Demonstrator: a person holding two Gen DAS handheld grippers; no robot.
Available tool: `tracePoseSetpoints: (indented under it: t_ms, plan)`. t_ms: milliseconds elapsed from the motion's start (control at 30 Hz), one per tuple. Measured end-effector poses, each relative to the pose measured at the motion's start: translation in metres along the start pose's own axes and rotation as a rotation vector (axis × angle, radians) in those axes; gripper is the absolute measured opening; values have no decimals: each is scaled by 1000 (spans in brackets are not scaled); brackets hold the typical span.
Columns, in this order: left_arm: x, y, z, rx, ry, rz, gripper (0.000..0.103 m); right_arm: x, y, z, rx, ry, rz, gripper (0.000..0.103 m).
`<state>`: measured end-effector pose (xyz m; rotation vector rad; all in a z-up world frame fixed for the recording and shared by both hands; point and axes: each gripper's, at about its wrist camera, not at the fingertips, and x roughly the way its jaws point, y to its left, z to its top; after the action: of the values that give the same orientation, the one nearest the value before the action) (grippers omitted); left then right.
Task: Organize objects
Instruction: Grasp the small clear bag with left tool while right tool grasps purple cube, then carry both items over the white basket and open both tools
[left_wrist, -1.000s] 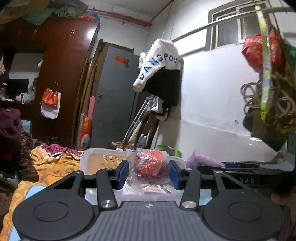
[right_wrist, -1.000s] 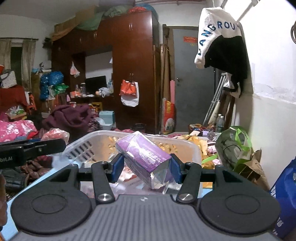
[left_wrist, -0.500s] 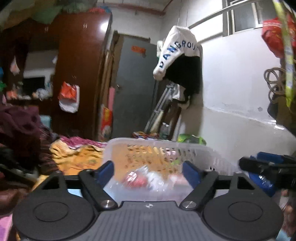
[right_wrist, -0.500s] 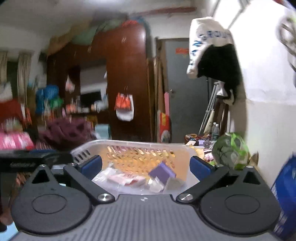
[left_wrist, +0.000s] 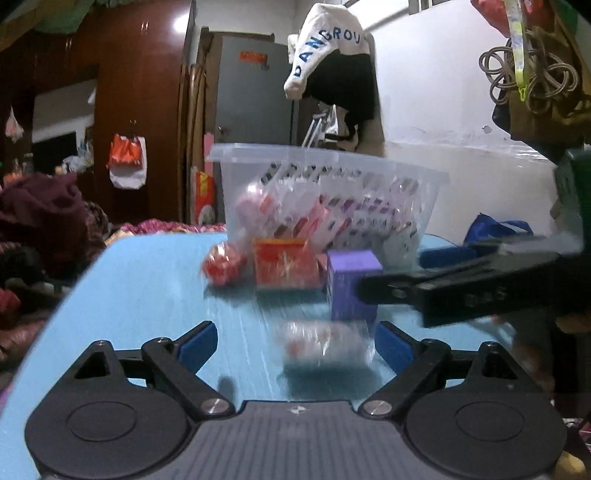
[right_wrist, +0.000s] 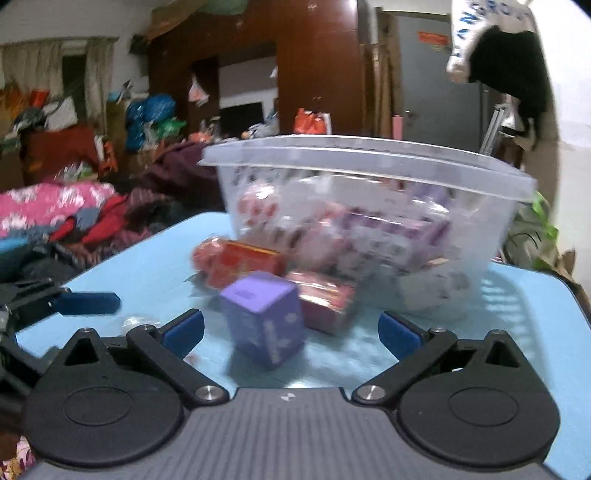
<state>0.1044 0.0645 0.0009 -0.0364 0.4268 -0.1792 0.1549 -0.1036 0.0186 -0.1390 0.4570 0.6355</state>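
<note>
A translucent plastic basket (right_wrist: 369, 206) stands on the light-blue table (right_wrist: 155, 266), with blurred red-and-white and purple packets heaped inside it. Just in front of the basket, on the table, lie the loose items: a purple box (right_wrist: 264, 319) nearest the cameras and tilted on an edge, a red box (right_wrist: 243, 264) behind it and close to the basket's wall, a pinkish-red packet (right_wrist: 325, 299) between the purple box and the basket, and a round red-filled clear bag (left_wrist: 223, 264) just beside the red box on its far side from the purple box. A clear wrapped packet with red contents (left_wrist: 325, 343) lies farther from the basket than the others, directly ahead of the left gripper (left_wrist: 295, 345), whose blue-padded jaws are spread wide with nothing held. The right gripper (right_wrist: 291, 330) is likewise spread wide and empty, the purple box sitting between its jaws and touching neither pad. In the left view the right gripper reaches in from the side, its dark body overlapping the purple box. Beyond the basket stand a dark wooden wardrobe (right_wrist: 317, 74) and a grey door (left_wrist: 255, 92), with a white-and-black garment (left_wrist: 332, 55) hanging by the white wall.
</note>
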Motion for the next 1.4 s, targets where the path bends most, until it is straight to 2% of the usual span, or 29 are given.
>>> tracePoseSetpoints:
  t_ms: [67,167,233,300,333,433,567,767,1100,1200,1300,1400]
  plan:
    - [1,1,-5,5,6,4,94,10,6,6,-12,30,6,96]
    - [3,-5,-9,11,6,20,94,20,14,8,-47,57,-23,80]
    - [2,-9,-10,21,-1,17,94,23,11,6,-55,79,-36,54]
    - [3,-13,-10,29,2,17,94,15,4,4,-21,68,-14,54]
    - [4,-15,-11,35,-2,18,89,9,1,2,-13,54,-12,54]
    - [7,-16,-13,18,7,-11,55,-7,-10,-2,2,18,-29,54]
    - [3,-10,-13,-48,-48,-32,55,-28,-36,-10,47,-19,-40,54]
    - [-6,-9,-6,-53,-96,-44,55,-47,-69,-15,115,-56,-72,54]
    - [-16,3,14,-90,-163,-83,55,-76,-70,-3,81,-206,-81,54]
    - [-20,8,41,-102,-197,-97,54,-83,-61,12,33,-291,-95,54]
    - [-16,9,86,-102,-218,-120,54,-79,-52,43,-24,-359,-127,54]
    - [2,4,136,-93,-225,-92,55,-55,-50,80,-80,-377,-187,54]
